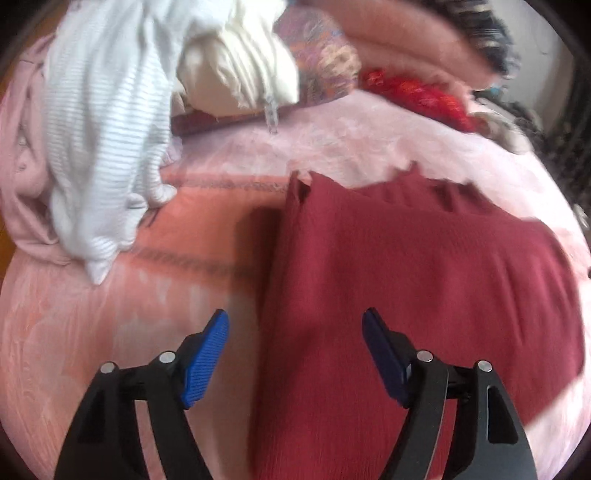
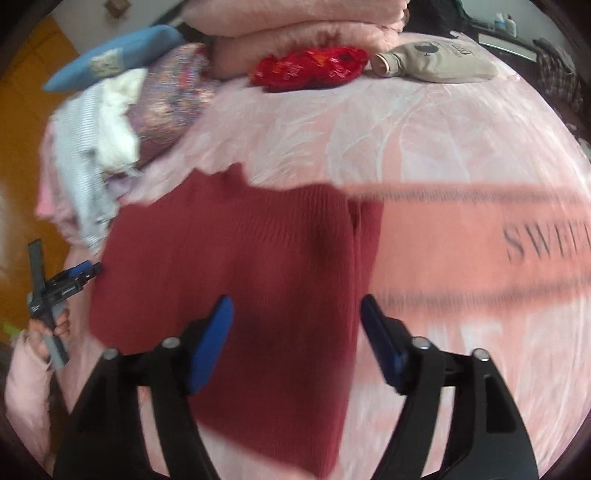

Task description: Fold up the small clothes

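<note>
Nearest the lens, the left gripper (image 1: 295,325) hovers with jaws spread wide and nothing between them, above the dark red knit garment's (image 1: 406,277) left edge. The garment lies flat, folded, mid-bed. The right gripper (image 2: 297,314) likewise gapes empty over its right side. Underneath is a pink bedspread (image 2: 406,129); a striped white garment (image 1: 99,129) is heaped at its left edge, folded pink blankets (image 2: 295,26) at the far edge.

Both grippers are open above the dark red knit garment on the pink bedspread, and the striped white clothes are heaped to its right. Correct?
Not quite: the striped white clothes lie left of the dark red knit garment, as the left wrist view shows.
</note>
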Available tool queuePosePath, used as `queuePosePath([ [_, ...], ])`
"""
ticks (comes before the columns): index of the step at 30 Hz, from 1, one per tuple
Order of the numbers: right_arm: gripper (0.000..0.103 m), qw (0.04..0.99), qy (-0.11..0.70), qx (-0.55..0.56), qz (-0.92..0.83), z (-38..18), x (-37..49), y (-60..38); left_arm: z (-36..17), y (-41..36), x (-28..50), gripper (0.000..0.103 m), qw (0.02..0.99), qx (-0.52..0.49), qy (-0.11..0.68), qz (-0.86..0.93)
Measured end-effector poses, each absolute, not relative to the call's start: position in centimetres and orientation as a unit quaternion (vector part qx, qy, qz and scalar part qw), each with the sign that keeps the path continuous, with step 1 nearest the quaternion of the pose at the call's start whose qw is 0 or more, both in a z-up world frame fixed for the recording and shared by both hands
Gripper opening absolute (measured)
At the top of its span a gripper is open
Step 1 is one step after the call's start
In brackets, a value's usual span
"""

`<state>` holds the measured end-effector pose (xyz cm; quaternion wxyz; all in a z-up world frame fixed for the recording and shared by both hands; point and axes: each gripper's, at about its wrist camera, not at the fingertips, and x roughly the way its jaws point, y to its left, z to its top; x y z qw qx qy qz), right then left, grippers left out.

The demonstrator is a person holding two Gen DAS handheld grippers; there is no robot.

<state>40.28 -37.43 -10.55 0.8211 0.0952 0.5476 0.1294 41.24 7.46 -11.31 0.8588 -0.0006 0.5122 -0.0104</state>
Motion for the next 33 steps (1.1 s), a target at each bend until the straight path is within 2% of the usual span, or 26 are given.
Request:
queuePosePath([
  [4, 0.075, 0.814, 0.567, 0.071, 0.099, -13.5, 44.2, -35.4, -13.4, 6.5, 44.2, 0.074, 0.846, -0.029, 0.532, -0.029],
  [5, 0.071, 0.813, 0.571, 0.067, 0.095, -14.0, 44.6, -35.2, -13.7, 6.0, 44.6, 0.074, 0.849, -0.023, 0.527, -0.03],
  [6, 0.057, 0.812, 0.572, 0.064, 0.093, -14.3, 45.0, -34.8, -13.9, 5.8, 44.8, 0.074, 0.851, -0.017, 0.524, -0.032],
  [7, 0.048, 0.814, 0.57, 0.06, 0.091, -14.6, 45.2, -34.6, -13.9, 5.6, 45.0, 0.067, 0.854, -0.013, 0.52, -0.031],
  [8, 0.035, 0.818, 0.566, 0.058, 0.088, -14.5, 45.4, -34.5, -14.0, 5.4, 45.3, 0.061, 0.855, -0.013, 0.517, -0.03],
  [9, 0.01, 0.821, 0.559, 0.066, 0.094, -14.2, 45.4, -34.7, -14.0, 5.2, 45.6, 0.049, 0.855, -0.014, 0.518, -0.03],
  [10, 0.007, 0.823, 0.554, 0.079, 0.098, -13.8, 45.5, -35.0, -14.0, 5.2, 45.8, 0.037, 0.856, -0.021, 0.516, -0.028],
  [11, 0.006, 0.826, 0.549, 0.086, 0.096, -13.5, 45.4, -35.4, -13.9, 5.3, 46.1, 0.031, 0.857, -0.024, 0.515, -0.027],
  [13, 0.005, 0.831, 0.542, 0.093, 0.09, -13.0, 45.3, -35.9, -13.6, 5.6, 46.2, 0.014, 0.859, -0.024, 0.511, -0.016],
  [17, 0.005, 0.823, 0.548, 0.13, 0.07, -14.3, 45.4, -37.8, -14.0, 6.3, 46.4, 0.014, 0.858, -0.031, 0.512, -0.012],
  [22, 0.005, 0.823, 0.55, 0.128, 0.06, -16.0, 45.6, -37.5, -14.7, 5.4, 46.2, 0.014, 0.865, 0.002, 0.501, -0.004],
  [28, 0.006, 0.826, 0.548, 0.122, 0.05, -16.1, 45.6, -37.1, -14.8, 5.8, 46.0, 0.017, 0.868, -0.012, 0.496, -0.002],
  [31, 0.015, 0.828, 0.543, 0.13, 0.051, -15.5, 45.3, -37.1, -14.5, 5.8, 45.6, 0.022, 0.871, -0.011, 0.492, 0.001],
  [32, 0.026, 0.829, 0.541, 0.131, 0.05, -14.9, 44.8, -37.1, -14.2, 5.9, 45.4, 0.027, 0.871, -0.014, 0.49, 0.004],
  [33, 0.029, 0.831, 0.539, 0.127, 0.049, -14.2, 44.4, -37.1, -13.9, 6.0, 45.1, 0.031, 0.871, -0.019, 0.491, 0.005],
])
